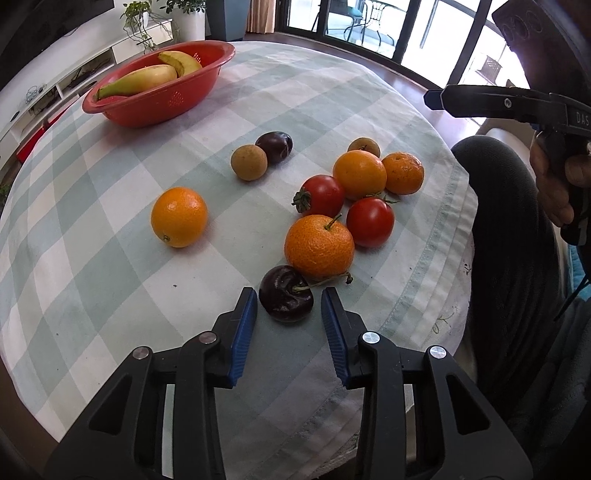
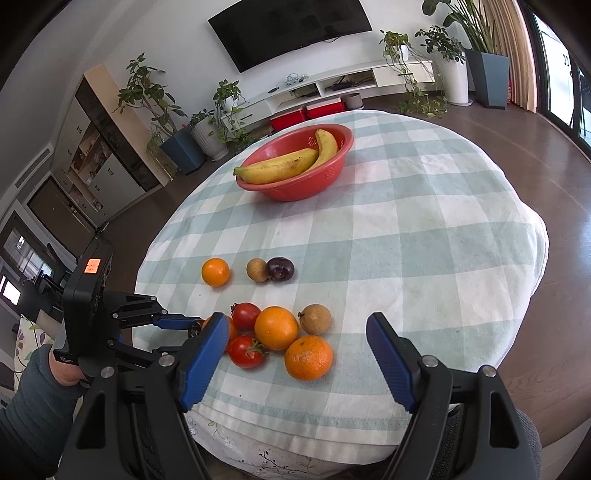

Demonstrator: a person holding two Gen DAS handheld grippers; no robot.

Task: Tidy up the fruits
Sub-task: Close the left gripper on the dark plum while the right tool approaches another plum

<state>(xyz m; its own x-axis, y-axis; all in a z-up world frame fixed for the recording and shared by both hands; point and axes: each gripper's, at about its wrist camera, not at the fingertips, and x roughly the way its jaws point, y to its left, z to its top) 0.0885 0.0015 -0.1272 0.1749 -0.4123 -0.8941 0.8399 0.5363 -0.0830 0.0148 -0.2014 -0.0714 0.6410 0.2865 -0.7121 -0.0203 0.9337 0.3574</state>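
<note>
**Lining up on the cherry**

My left gripper (image 1: 289,301) hangs wide open with the dark cherry (image 1: 286,293) between its fingers, neither pad touching yet. The cherry lies at the near edge of the worktop (image 1: 110,258), touching the stemmed tangerine (image 1: 319,246). My right gripper (image 2: 297,363) is open too, holding nothing, above the near fruit cluster. Next, I judge, I close gently on the cherry, then carry it to the red bowl (image 1: 155,107) with the bananas (image 1: 140,83) at the far left.

Bright daylight pours in through the windows (image 1: 369,22), which are blown out white. Fruit casts soft, short shadows on the checked tablecloth (image 1: 110,184). Both views are sharp but bend strongly toward dark, vignetted corners; the floor (image 2: 535,155) shows glare.
</note>
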